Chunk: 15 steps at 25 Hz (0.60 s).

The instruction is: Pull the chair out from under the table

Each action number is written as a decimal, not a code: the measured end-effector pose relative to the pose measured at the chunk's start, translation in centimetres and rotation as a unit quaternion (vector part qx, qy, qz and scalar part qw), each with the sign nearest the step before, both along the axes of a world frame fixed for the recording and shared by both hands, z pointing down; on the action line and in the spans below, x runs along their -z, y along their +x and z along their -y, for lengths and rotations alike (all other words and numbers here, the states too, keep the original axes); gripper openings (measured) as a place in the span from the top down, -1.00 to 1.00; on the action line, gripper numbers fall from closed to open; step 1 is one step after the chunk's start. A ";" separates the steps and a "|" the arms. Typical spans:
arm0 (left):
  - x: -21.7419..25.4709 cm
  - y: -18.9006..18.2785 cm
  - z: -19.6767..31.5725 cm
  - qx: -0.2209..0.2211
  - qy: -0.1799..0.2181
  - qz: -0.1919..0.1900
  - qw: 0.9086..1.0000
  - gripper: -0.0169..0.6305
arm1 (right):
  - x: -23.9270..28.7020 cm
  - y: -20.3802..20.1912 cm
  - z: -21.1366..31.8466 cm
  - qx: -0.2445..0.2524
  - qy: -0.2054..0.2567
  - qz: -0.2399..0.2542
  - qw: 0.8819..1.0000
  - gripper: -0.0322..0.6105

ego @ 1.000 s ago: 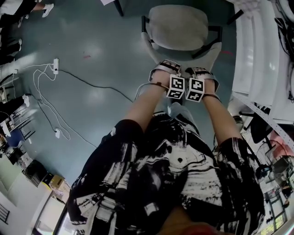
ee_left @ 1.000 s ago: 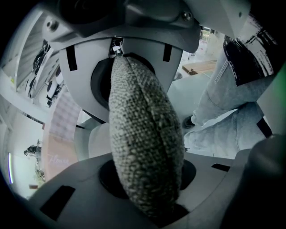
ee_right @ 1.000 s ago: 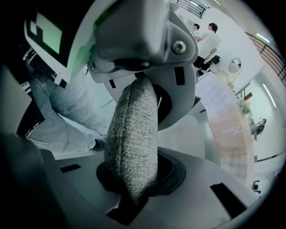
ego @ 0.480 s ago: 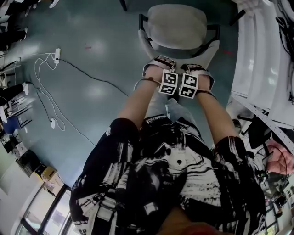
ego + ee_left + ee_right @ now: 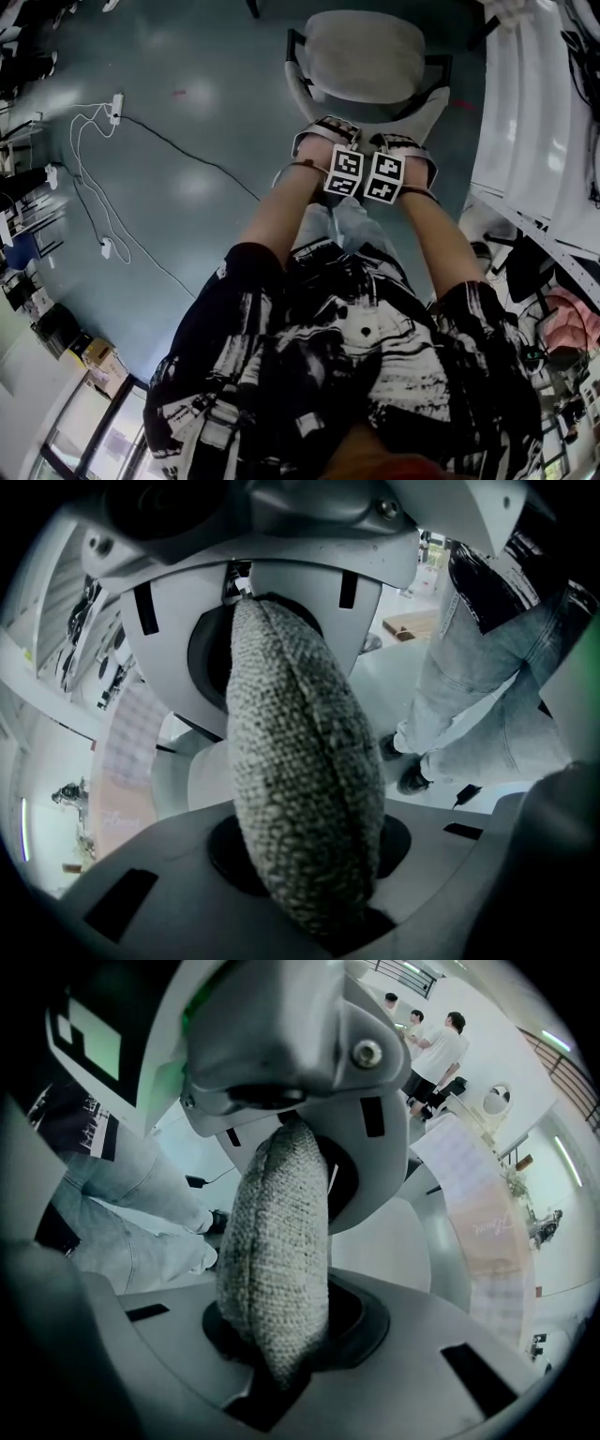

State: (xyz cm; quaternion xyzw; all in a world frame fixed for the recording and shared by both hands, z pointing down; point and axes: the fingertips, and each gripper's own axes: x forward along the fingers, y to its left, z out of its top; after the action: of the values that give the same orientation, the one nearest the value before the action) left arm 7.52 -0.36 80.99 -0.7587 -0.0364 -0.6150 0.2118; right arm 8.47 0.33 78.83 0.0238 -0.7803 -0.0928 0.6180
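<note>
Pinching the chair (image 5: 366, 56) backrest (image 5: 305, 761) in near-closed jaws, left gripper (image 5: 321, 131) and right gripper (image 5: 411, 145), I risk the padding slipping out.

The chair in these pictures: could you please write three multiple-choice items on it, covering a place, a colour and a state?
1. Where do the left gripper and right gripper hold the chair? A seat; B backrest top; C armrest.
2. The backrest's colour is: A grey; B red; C blue.
3. The left gripper is: A open and empty; B shut on a cable; C shut on the backrest.
Answers: 1 B, both gripper views show its padded edge between the jaws; 2 A, the weave looks grey; 3 C, its jaws pinch the padding.
</note>
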 end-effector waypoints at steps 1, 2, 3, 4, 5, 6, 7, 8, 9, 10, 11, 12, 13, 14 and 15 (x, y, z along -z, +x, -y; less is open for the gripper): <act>0.0 0.0 -0.3 -0.003 -0.001 0.000 1.000 0.62 | 0.0 0.0 -0.3 -0.003 -0.001 0.000 1.000 0.74; 0.1 0.0 -0.6 -0.005 -0.001 0.000 1.000 0.62 | 0.1 0.0 -0.6 -0.005 -0.002 0.000 1.000 0.74; 0.1 0.0 -0.9 -0.007 -0.001 0.000 1.000 0.62 | 0.0 0.1 -0.9 -0.008 -0.003 -0.001 1.000 0.74; 0.0 0.0 -1.1 -0.009 0.000 0.001 1.000 0.61 | 0.0 0.1 -1.1 -0.010 -0.004 -0.001 1.000 0.74; 0.0 0.0 -1.2 -0.012 0.001 0.000 1.000 0.61 | -0.1 0.0 -1.3 -0.012 -0.003 -0.001 1.000 0.74; -0.1 -0.1 -1.2 -0.014 0.001 0.001 1.000 0.61 | -0.1 -0.1 -1.3 -0.012 -0.002 0.001 1.000 0.74; -0.2 -0.2 -1.3 -0.016 0.000 0.001 1.000 0.60 | -0.2 -0.2 -1.4 -0.009 0.001 0.003 1.000 0.73; -0.2 -0.2 -1.3 -0.016 -0.002 0.001 1.000 0.58 | -0.3 -0.2 -1.4 -0.004 0.006 0.004 1.000 0.73; -0.2 -0.2 -1.2 -0.016 -0.003 0.000 1.000 0.56 | -0.3 -0.2 -1.3 0.002 0.013 0.003 1.000 0.72; -0.1 -0.1 -1.2 -0.015 -0.003 -0.002 1.000 0.56 | -0.3 0.0 -1.3 0.009 0.023 0.000 1.000 0.68; 0.1 0.0 -1.1 -0.011 -0.002 -0.006 1.000 0.53 | -0.2 0.1 -1.3 0.016 0.031 -0.003 0.999 0.63; 0.3 0.1 -1.0 -0.006 0.003 -0.011 1.000 0.46 | -0.1 0.3 -1.4 0.022 0.038 -0.005 0.999 0.60; 0.6 0.1 -0.9 -0.001 0.009 -0.015 1.000 0.36 | 0.1 0.4 -1.6 0.027 0.042 -0.004 0.999 0.55; 0.9 -0.1 -0.8 0.004 0.017 -0.019 1.000 0.29 | 0.2 0.5 -1.9 0.031 0.044 -0.003 0.999 0.43; 1.3 -0.3 -0.8 0.008 0.025 -0.022 0.999 0.27 | 0.3 0.6 -2.1 0.034 0.045 -0.001 0.998 0.37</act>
State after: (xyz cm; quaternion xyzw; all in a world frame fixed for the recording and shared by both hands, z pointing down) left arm 7.19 0.46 79.72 -0.7669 -0.0107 -0.6004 0.2264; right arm 9.11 2.47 78.57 0.0247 -0.7751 -0.1485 0.6136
